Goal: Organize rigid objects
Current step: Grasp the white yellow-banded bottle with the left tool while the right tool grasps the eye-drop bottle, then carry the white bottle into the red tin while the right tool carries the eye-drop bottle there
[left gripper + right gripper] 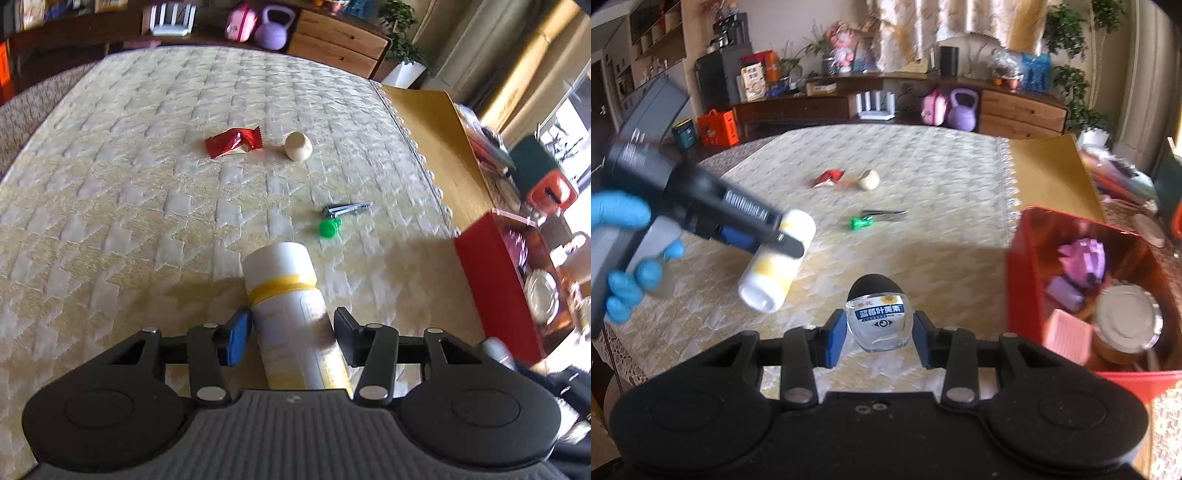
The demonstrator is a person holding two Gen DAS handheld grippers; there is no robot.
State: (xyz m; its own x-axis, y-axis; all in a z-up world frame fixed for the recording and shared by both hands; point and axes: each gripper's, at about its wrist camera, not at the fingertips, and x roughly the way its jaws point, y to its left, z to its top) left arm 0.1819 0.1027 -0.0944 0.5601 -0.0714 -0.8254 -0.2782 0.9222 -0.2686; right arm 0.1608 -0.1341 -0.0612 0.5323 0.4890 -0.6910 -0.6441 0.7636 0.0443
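Left gripper (291, 334) fingers closed on a white bottle (291, 306) with a yellow band; its lower end is cut off behind the gripper body in the left wrist view, and its label is too washed out to read. In the right wrist view the same bottle (777, 264) hangs tilted above the worktop (923, 166), held by a blue-gloved hand (626, 254) that is partly out of frame and blurred. Right gripper (875, 334) fingers hold a small glass jar (877, 323) with a black cap; blue label with an eye mark, small print unreadable. Red box (1019, 280) sits at the right edge of the worktop, cut off by the frame; inside are a purple thing, a pink thing and a round metal lid, all blurred, hard to name. Loose on the patterned yellow cloth, well ahead of both grippers: red wrapper (233, 142), just beside it a beige ball-like thing (298, 146), nearer a metal tool (347, 209) touching or just beside a green plastic piece (329, 227). Cabinets, kettlebell, plants behind, out of focus.
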